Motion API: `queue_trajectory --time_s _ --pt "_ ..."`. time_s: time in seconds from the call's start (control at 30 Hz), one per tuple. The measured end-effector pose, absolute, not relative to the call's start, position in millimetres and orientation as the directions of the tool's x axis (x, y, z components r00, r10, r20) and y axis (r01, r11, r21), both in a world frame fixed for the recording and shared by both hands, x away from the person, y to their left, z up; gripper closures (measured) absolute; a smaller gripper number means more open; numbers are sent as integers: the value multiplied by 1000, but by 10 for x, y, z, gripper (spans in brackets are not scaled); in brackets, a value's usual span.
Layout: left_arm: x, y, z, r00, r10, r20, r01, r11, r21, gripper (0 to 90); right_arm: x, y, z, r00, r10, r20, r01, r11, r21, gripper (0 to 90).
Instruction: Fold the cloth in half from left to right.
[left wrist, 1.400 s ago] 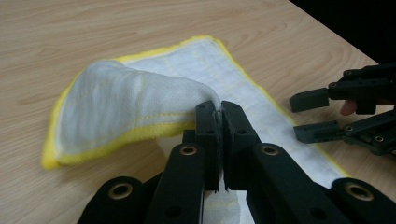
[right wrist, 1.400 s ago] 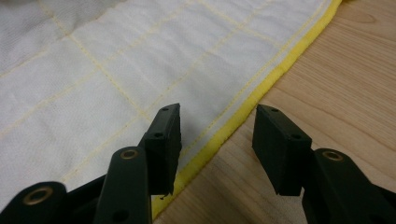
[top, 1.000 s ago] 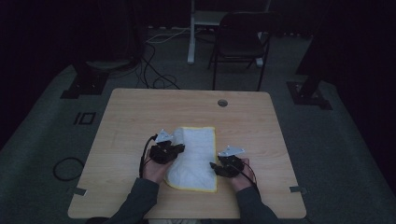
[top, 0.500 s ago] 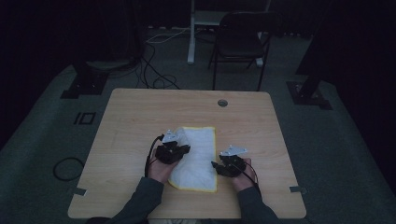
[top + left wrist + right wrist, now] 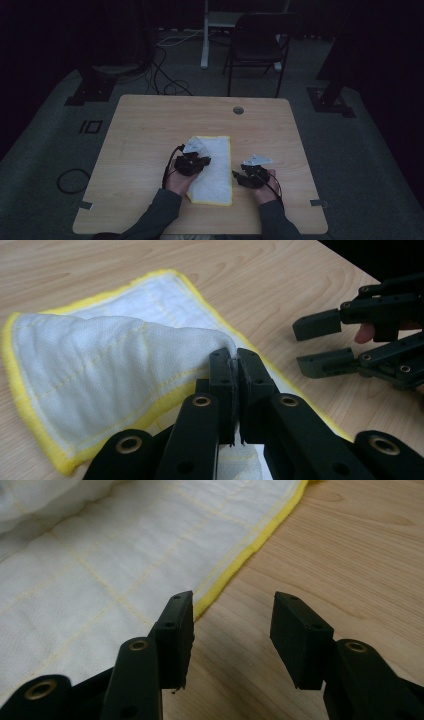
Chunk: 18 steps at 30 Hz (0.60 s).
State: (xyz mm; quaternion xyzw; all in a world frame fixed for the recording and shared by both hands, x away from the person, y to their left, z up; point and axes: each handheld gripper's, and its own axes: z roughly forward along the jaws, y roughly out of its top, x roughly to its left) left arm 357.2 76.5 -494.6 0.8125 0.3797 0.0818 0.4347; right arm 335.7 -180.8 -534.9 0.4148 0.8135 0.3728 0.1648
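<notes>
While the left gripper (image 5: 235, 390) is clenched on a thin pinch of the cloth (image 5: 115, 370), lifted over itself at mid-bench (image 5: 150, 130), that fold may slip free if pulled further, and the released right gripper (image 5: 232, 640), just beside the cloth's yellow hem, offers no restraint.

Cloth (image 5: 100, 555) cut off by right gripper view's top and left edges

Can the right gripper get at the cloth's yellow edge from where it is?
Probably yes. The right gripper is open just beside the cloth, its yellow edge lying flat on bare table with nothing between. The left gripper pinches another part.
</notes>
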Motion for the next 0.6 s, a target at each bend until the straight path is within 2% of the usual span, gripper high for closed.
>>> queue_trajectory --time_s 0.6 --pt "3660 522 -5125 710 675 -203 569 -379 729 869 3389 -1865 -5376 -584 810 50 567 364 739 518"
